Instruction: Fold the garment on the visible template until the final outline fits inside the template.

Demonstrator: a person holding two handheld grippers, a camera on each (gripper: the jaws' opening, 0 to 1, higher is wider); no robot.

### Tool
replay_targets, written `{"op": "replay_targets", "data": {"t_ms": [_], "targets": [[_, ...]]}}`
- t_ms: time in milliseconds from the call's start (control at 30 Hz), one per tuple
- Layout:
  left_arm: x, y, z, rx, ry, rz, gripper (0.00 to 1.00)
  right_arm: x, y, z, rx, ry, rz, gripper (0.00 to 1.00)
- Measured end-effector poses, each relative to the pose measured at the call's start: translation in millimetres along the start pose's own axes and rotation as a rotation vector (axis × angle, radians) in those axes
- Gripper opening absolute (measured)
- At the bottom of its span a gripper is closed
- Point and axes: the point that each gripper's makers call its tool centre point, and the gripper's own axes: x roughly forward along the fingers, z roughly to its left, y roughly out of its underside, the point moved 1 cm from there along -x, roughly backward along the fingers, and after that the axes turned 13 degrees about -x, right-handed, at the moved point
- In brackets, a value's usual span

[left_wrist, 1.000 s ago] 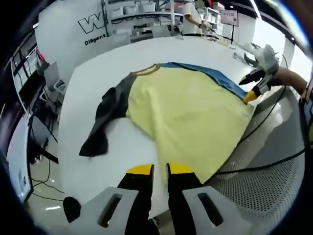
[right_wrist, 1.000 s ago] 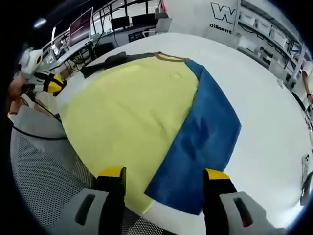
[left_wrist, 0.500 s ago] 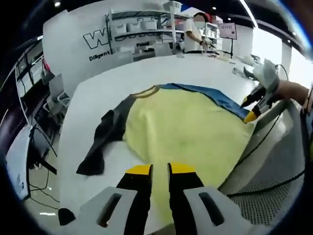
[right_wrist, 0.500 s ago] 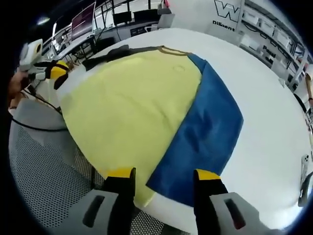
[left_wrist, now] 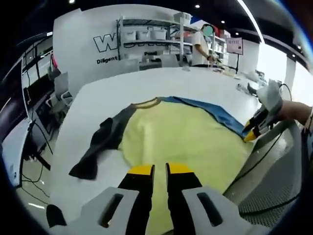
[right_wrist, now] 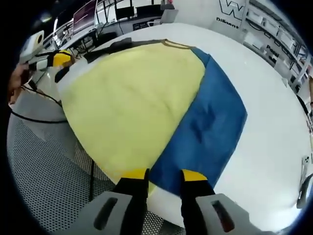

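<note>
A garment with a yellow body [left_wrist: 181, 132], a blue panel [left_wrist: 215, 107] and a dark grey sleeve [left_wrist: 100, 142] lies flat on the white table [left_wrist: 122, 93]. My left gripper [left_wrist: 160, 170] is shut, its yellow tips over the near yellow hem; I cannot tell whether cloth is pinched. In the right gripper view the yellow body [right_wrist: 132, 93] meets the blue panel [right_wrist: 210, 127], and my right gripper [right_wrist: 164, 175] straddles the hem at that seam with a narrow gap between its jaws. The right gripper [left_wrist: 252, 133] also shows at the blue corner, and the left gripper [right_wrist: 56, 61] beside the far yellow corner.
A perforated metal surface [right_wrist: 44, 171] borders the table's near edge, with black cables [left_wrist: 264, 142] across it. Shelves and a standing person [left_wrist: 203, 44] are behind the table. Bare white tabletop [right_wrist: 274, 147] lies beyond the blue panel.
My right gripper's jaws have closed from wide apart to a narrow gap over the hem. The left gripper's camera has risen and tilted; its jaws stay shut. The garment has not moved.
</note>
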Motion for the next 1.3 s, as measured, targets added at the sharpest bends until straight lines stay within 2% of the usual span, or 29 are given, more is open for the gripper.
{"op": "replay_targets", "data": {"t_ms": [133,300,600,700,800,833,900,1000,1067,1167,1300], "targets": [[2.3,-1.8,-1.4,-0.004,0.003,-0.014,0.06,1.0,1.6,0.1,0.0,0.004,0.006,0.12],[5.0,-2.3,-3.2,-0.006,0.005,-0.024,0.07,-0.3,1.1,-0.9,0.013,0.0,0.007,0.01],[7.0,1.7,-5.5,-0.009,0.014,-0.015,0.06,-10.6,-1.7,-9.8,0.065,0.03,-0.02,0.0],[7.4,2.8,-5.1,-0.008,0.015,-0.011,0.06,-16.3,-6.4,-18.0,0.144,0.064,-0.07,0.0],[7.0,1.9,-4.8,-0.007,0.014,-0.014,0.06,-19.6,-9.5,-24.2,0.186,0.092,-0.101,0.0],[6.9,1.7,-4.6,-0.008,0.016,-0.015,0.06,-25.1,-11.9,-29.4,0.29,0.1,-0.14,0.0],[6.7,1.3,-3.8,-0.01,0.014,-0.016,0.06,-30.3,-13.4,-38.3,0.348,0.113,-0.178,0.0],[6.1,1.4,-3.1,-0.013,0.013,-0.019,0.06,-39.7,-15.6,-52.9,0.331,0.18,-0.202,0.0],[6.0,1.9,-2.4,-0.014,0.014,-0.018,0.06,-43.9,-19.2,-57.9,0.366,0.193,-0.225,0.0],[5.5,2.2,-1.7,-0.016,0.013,-0.018,0.05,-49.5,-23.6,-63.5,0.37,0.21,-0.248,0.0],[4.3,2.0,1.0,-0.026,0.007,-0.025,0.05,-59.5,-35.5,-78.8,0.421,0.243,-0.318,0.0]]}}
